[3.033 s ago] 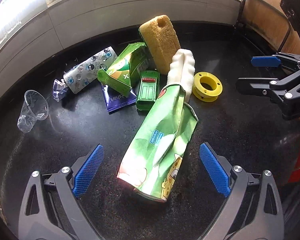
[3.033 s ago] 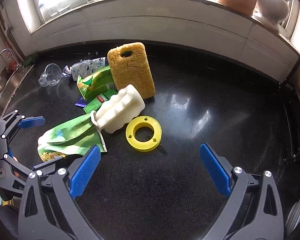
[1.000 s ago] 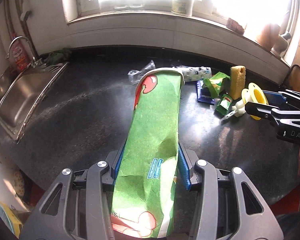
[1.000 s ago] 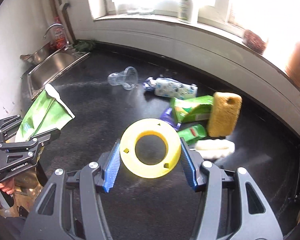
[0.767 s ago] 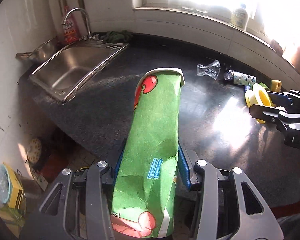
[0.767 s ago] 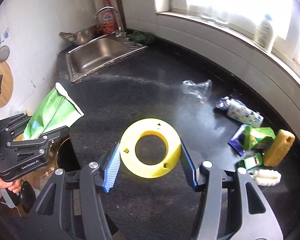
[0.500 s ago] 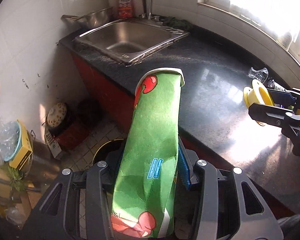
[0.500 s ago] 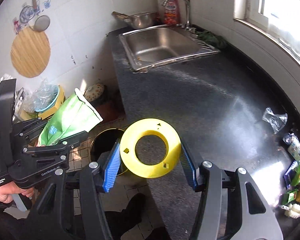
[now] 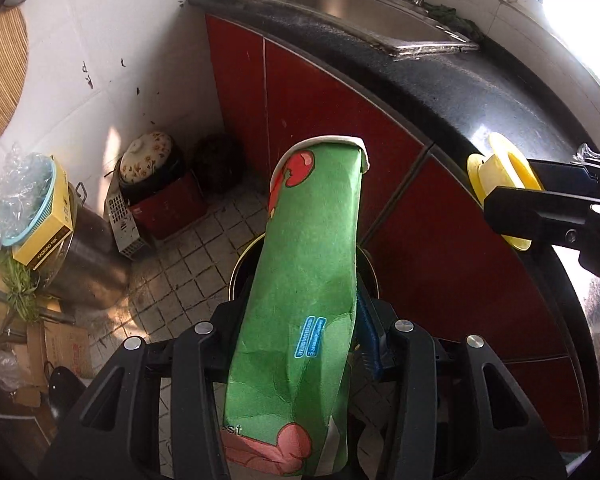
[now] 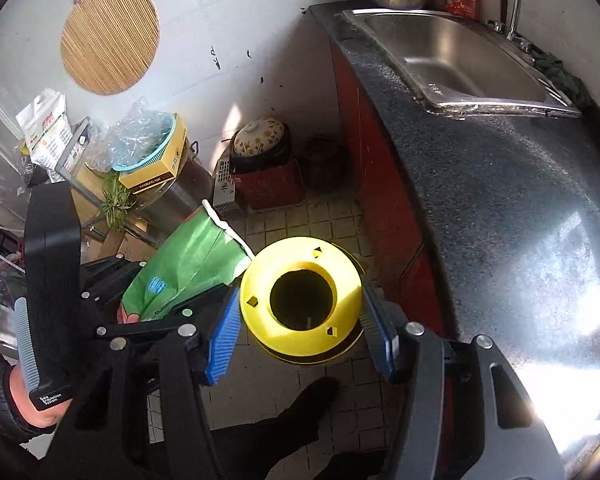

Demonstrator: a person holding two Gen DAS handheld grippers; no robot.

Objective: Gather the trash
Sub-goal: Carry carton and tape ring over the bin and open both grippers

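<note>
Beside the black speckled stone surface (image 10: 480,184), both grippers hung above a round floor bin (image 9: 242,268).
Left gripper (image 9: 300,340) clamped a crumpled green paper bag (image 9: 312,264); right gripper (image 10: 300,320) gripped a yellow plastic spool (image 10: 300,272).

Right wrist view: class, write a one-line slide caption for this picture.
Right gripper clamps a yellow spool above the floor bin, beside the left gripper's green bag.
</note>
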